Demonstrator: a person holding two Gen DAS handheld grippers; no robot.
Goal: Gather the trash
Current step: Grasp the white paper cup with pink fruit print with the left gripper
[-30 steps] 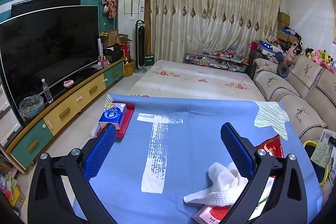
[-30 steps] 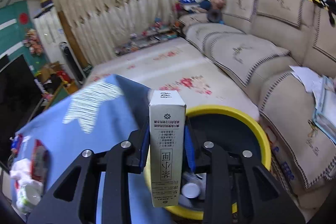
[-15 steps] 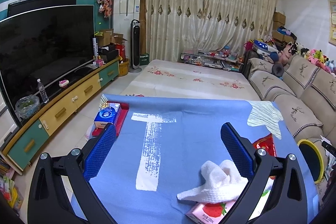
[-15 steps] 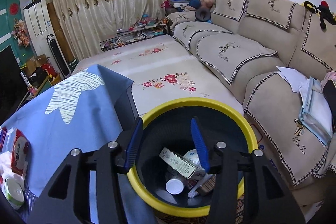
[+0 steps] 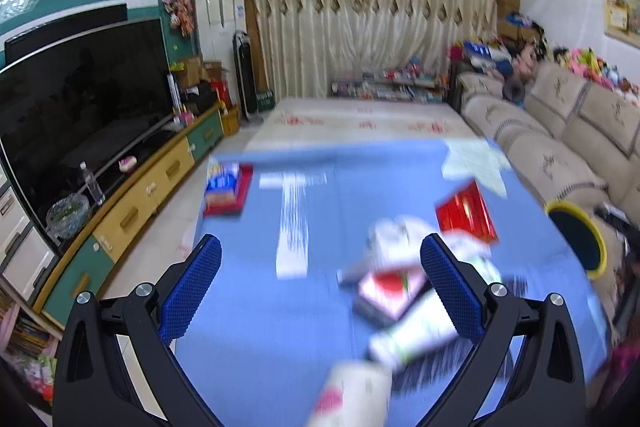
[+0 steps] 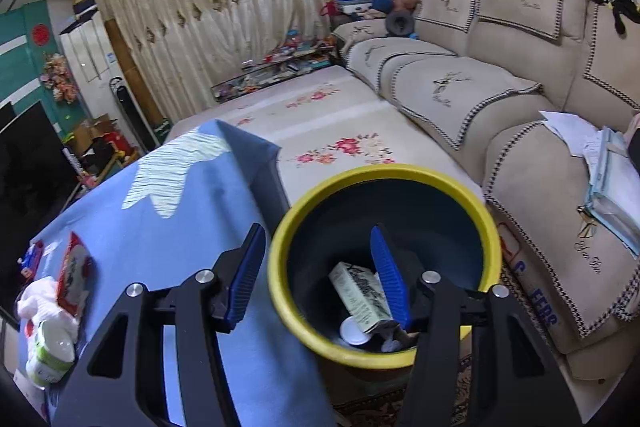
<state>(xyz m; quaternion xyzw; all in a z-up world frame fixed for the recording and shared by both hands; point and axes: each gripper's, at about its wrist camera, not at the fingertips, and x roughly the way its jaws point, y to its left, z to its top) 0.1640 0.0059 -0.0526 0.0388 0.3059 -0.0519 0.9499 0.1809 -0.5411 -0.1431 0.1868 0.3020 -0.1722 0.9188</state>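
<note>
My right gripper [image 6: 320, 275] is open and empty above the yellow-rimmed trash bin [image 6: 472, 195]. A white carton [image 6: 360, 297] lies inside the bin with a cup lid and other trash. My left gripper [image 5: 320, 291] is open and empty over the blue table [image 5: 260, 307]. In its blurred view a white crumpled tissue [image 5: 394, 241], a pink strawberry pack [image 5: 390, 289], a white bottle [image 5: 416, 337] and a red packet [image 5: 466, 213] lie at the right. The bin shows at the table's right side [image 5: 576, 231]. The right wrist view shows the tissue [image 6: 34, 301], bottle [image 6: 50, 351] and red packet [image 6: 74, 269].
A blue box on a red tray [image 5: 226, 189] sits at the table's far left. A white cup [image 5: 352, 397] is at the near edge. A beige sofa [image 6: 520, 107] stands right of the bin, with papers [image 6: 604, 163] on it. A TV cabinet [image 5: 132, 199] runs along the left.
My right gripper opened and the white carton dropped into the bin. My left gripper has pulled back and lifted fast, so more trash on the table shows and the view is blurred.
</note>
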